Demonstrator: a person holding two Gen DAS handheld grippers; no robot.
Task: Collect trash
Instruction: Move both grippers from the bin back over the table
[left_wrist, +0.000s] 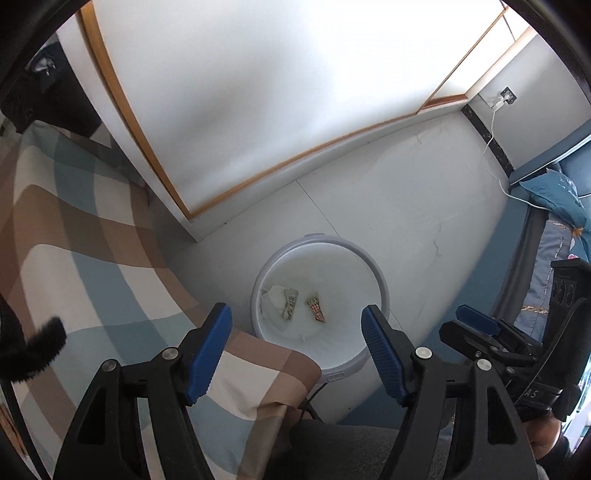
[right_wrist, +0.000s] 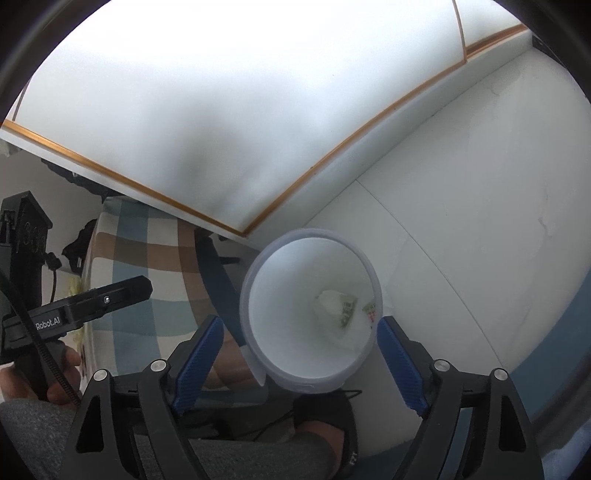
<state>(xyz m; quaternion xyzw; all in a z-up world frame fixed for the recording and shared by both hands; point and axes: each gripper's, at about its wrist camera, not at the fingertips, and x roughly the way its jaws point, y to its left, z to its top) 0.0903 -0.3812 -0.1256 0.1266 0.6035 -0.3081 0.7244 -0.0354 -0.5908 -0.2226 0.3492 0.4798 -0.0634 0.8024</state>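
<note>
Trash: three scraps lie on the bottom of the white bin (left_wrist: 321, 363) — a crumpled pale wrapper (left_wrist: 272, 295), a green-printed packet (left_wrist: 290, 303) touching it, and a red-printed packet (left_wrist: 316, 312) just beside that one.
Bin: stands on the pale floor (left_wrist: 388, 206), touching the corner of the plaid cloth (left_wrist: 92, 240) and near the wardrobe door (left_wrist: 240, 92).
Left gripper (left_wrist: 296, 354): above the bin, jaws spread wide, nothing between the blue pads (left_wrist: 210, 354).
Right gripper (right_wrist: 301, 363): also above the bin, jaws apart and empty, straddling its near rim in its own view.
Step in hand: judged to be the release; both grippers hang empty over a bin that already holds scraps.
Next move: likely drawing both grippers away from the bin and looking for further litter; none shows outside the bin here.
Hidden: the bin's outer wall and base are mostly out of sight.
Hard to make out: printing on the packets is too small to read; something yellowish on the cloth, far from the bin in the right wrist view, cannot be identified.
Cut off: the bed (left_wrist: 554, 236) beyond the bin, at the frame edge.
</note>
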